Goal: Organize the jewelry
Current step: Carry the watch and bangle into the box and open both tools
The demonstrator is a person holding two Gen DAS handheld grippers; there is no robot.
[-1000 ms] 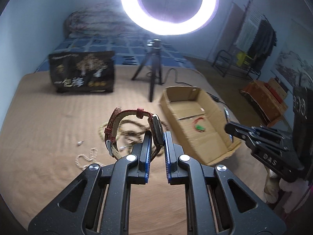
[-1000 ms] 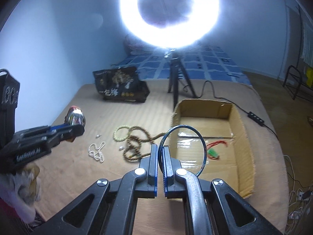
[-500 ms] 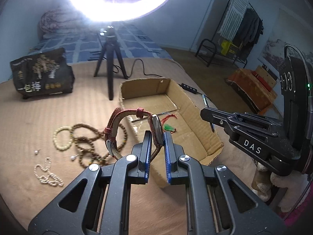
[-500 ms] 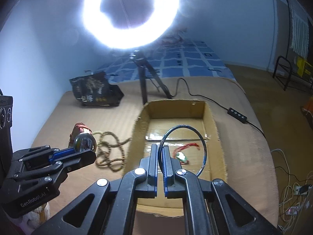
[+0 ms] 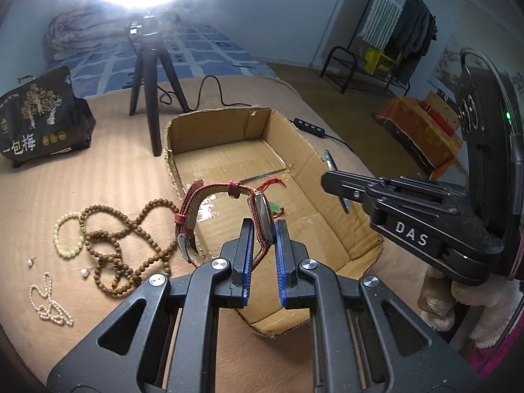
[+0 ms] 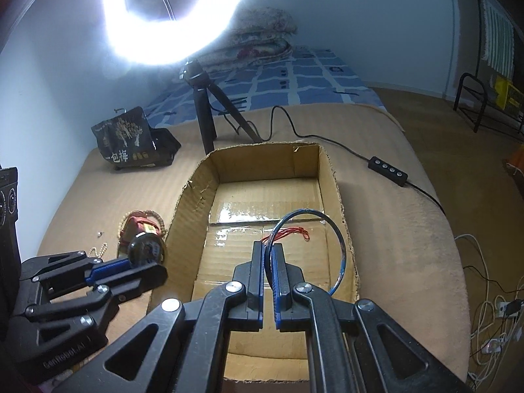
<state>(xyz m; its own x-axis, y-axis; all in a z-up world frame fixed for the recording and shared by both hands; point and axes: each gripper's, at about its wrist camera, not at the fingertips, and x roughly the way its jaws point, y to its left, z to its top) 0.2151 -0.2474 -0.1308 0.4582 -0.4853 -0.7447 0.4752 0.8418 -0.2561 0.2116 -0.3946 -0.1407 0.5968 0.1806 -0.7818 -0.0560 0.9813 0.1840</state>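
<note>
Left tongs (image 5: 264,229) pinch the red-strapped watch (image 5: 262,211) at frame centre; right tongs (image 6: 269,252) clamp the thin blue bangle (image 6: 339,239) over the cardboard box (image 6: 330,177). Released early, the watch may catch the box's rim and fall outside.

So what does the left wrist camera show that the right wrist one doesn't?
Only the left wrist view shows the white pearl strand, two pearl studs and the brown bead necklace's full tangle on the mat. Only the right wrist view shows the blue bangle as a full hoop over the box. Both share the cardboard box, red cord, black bag, tripod, and red-strapped watch.
</note>
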